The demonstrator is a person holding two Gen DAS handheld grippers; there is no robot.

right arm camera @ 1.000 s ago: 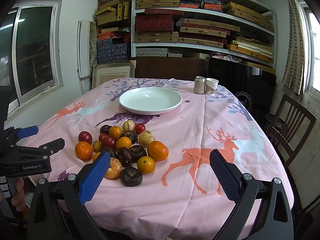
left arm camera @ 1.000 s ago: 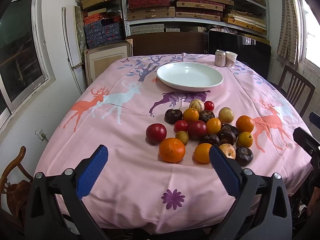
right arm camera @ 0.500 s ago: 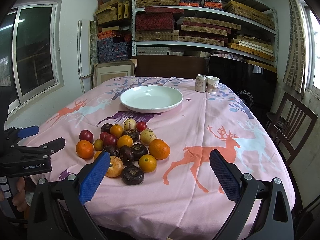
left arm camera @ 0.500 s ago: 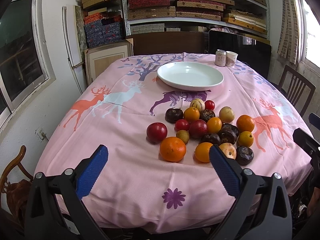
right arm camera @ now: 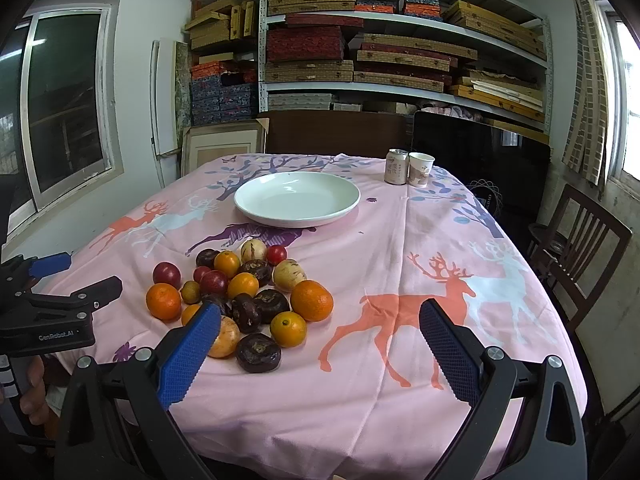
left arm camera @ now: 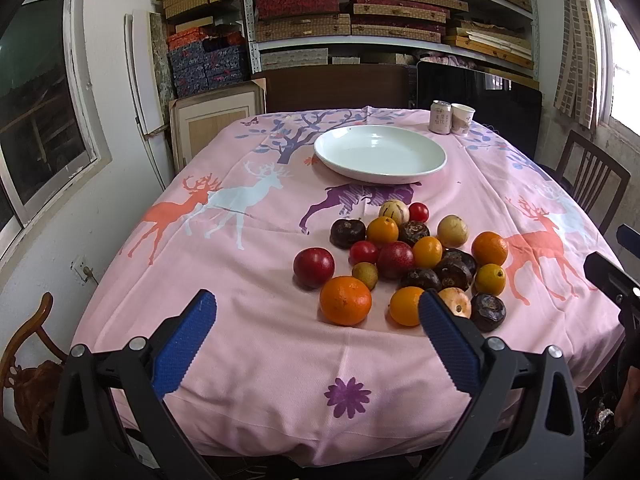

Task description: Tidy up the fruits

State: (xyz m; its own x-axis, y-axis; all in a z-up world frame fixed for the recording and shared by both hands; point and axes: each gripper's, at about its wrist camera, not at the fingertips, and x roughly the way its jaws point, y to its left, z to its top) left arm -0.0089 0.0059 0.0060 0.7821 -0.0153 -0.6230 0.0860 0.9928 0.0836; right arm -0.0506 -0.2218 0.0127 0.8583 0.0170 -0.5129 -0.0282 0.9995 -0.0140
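Fruits (left arm camera: pixel 404 260), about nineteen, heaped before one white plate (left arm camera: pixel 380 155); both grippers (left arm camera: pixel 316 336) (right arm camera: pixel 320 340) wide, holding nothing.

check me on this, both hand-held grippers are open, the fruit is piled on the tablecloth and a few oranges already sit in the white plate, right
Not quite. The white plate holds no fruit, as the right wrist view shows. All the fruit lies piled on the tablecloth in front of it. The rest stands: the left hand-held gripper and right hand-held gripper are both open.
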